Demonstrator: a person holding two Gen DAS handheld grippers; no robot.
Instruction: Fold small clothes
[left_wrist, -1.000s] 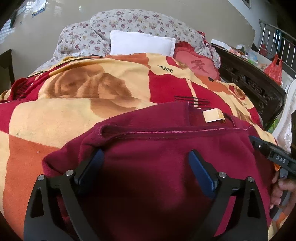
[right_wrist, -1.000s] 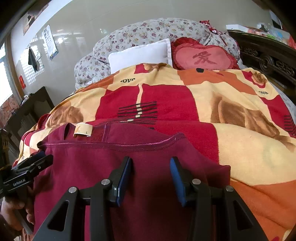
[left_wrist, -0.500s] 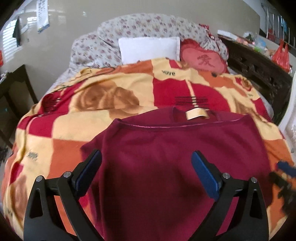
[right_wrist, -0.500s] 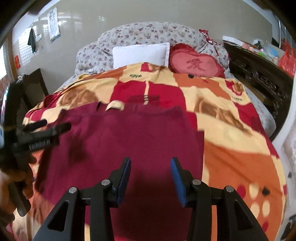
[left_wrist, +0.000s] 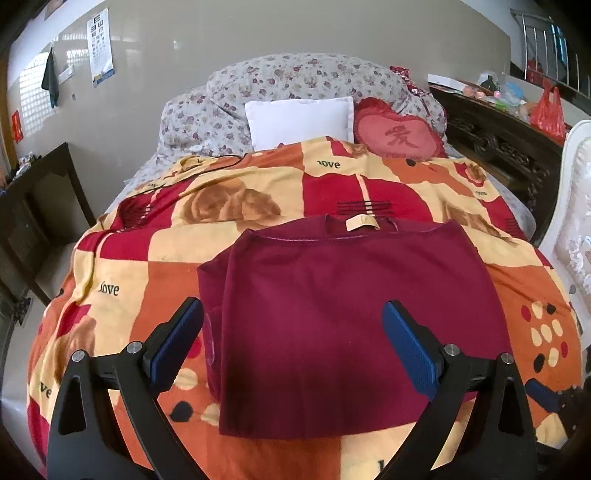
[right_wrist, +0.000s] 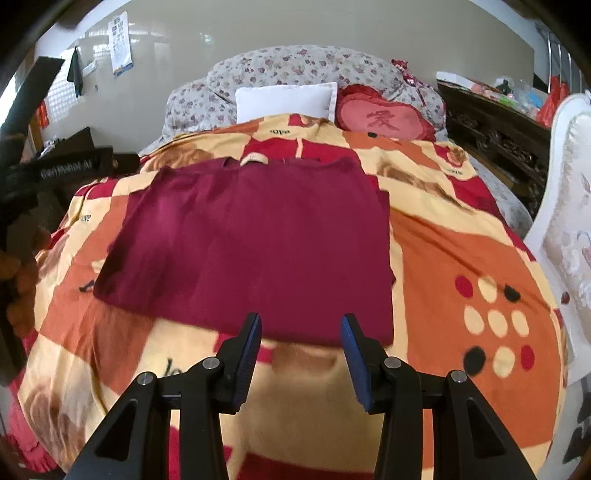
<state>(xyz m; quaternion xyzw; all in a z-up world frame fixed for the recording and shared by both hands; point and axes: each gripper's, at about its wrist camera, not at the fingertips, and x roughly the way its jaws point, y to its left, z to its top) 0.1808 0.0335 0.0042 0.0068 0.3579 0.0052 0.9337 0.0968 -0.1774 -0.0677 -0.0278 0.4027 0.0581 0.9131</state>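
Two grippers hang over the bed with nothing in either of them. My left gripper (left_wrist: 291, 347) stands wide open, pads well apart above the near half of the maroon top (left_wrist: 351, 317); my right gripper (right_wrist: 301, 354) is about half open, its pads just short of the cloth's near hem, gripping only air.

That maroon top (right_wrist: 255, 243) lies flat on the patterned blanket (right_wrist: 461, 243), roughly in the middle of the bed, neckline and its pale label (left_wrist: 362, 222) on the far side toward the white pillow (left_wrist: 299, 122). It looks already narrowed into a tidy rectangle, with an extra layer showing along its left edge (a tucked sleeve, I'd guess).

I judge the step in hand to be the last fold: near hem carried up to the neckline. To do it well I want each gripper on a near corner, left on the left corner and right on the right, pads pinching all layers together so the tucked part doesn't slide out. Then lift both corners evenly, only just clear of the blanket, carry them straight toward the far edge and set hem on neckline with the side edges lined up. The blanket is soft and plush, so I must be careful not to pinch it along with the top.
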